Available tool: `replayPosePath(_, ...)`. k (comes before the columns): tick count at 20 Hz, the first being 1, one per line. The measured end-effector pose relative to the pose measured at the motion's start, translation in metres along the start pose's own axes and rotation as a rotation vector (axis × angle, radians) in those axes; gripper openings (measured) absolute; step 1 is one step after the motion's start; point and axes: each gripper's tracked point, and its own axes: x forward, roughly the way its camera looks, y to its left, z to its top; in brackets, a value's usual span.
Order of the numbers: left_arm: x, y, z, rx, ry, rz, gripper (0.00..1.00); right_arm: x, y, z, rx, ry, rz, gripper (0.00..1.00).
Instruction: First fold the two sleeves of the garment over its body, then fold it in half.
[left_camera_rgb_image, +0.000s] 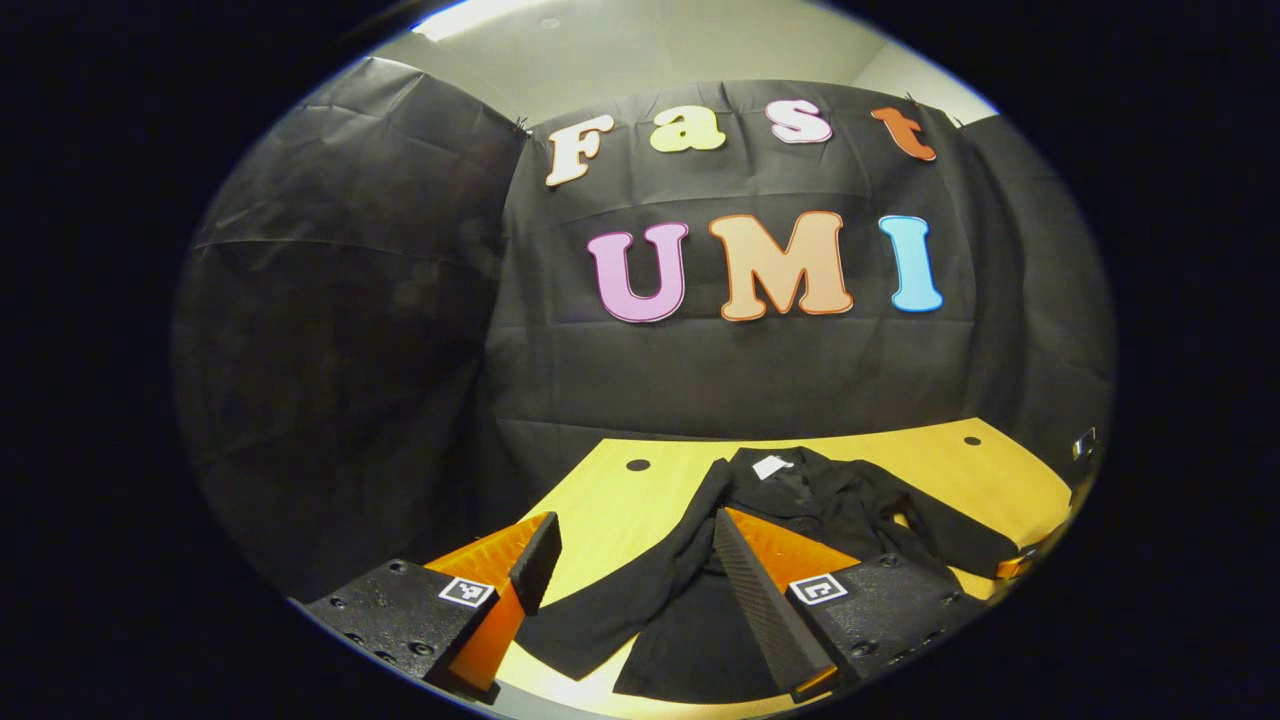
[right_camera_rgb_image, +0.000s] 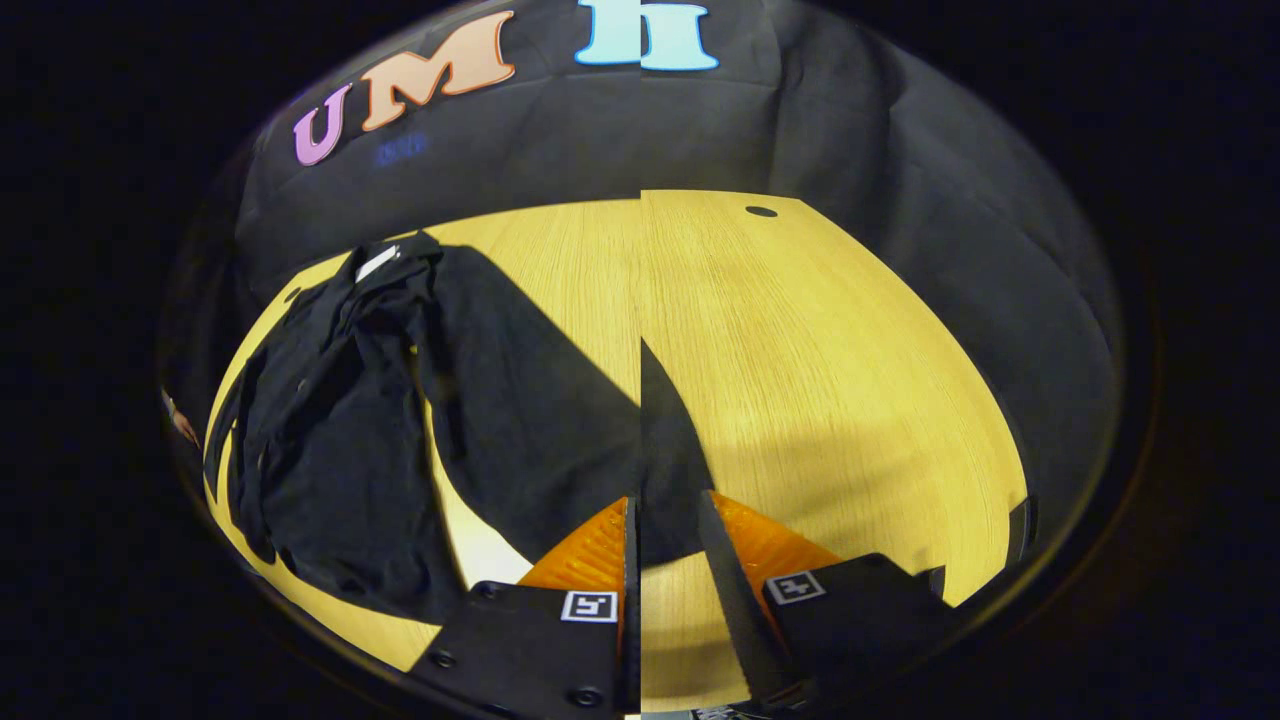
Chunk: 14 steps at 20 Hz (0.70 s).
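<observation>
Garment (left_camera_rgb_image: 800, 500), black, lies spread near the counter's (left_camera_rgb_image: 620, 505) far edge, one sleeve (right_camera_rgb_image: 520, 400) stretched out. Left claw (left_camera_rgb_image: 630, 560) hovers wide apart; right claw (right_camera_rgb_image: 665, 545) has the sleeve's end between its narrowly parted fingers.

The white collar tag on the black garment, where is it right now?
The white tag sits at the garment's collar, at the far end of the wooden table near the black cloth wall; in the right gripper view it is upper left.
</observation>
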Motion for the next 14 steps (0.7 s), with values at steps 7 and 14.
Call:
replayPosePath(7, -0.005, 0.003, -0.009, -0.010, 0.015, 0.010, 0.91, 0.001, 0.003, -0.004, 0.034, 0.031, -0.010, 0.02)
replayPosePath(14, -0.007, -0.001, -0.009, 0.010, 0.015, 0.011, 0.91, 0.003, 0.006, -0.005, -0.064, -0.025, -0.050, 0.11)
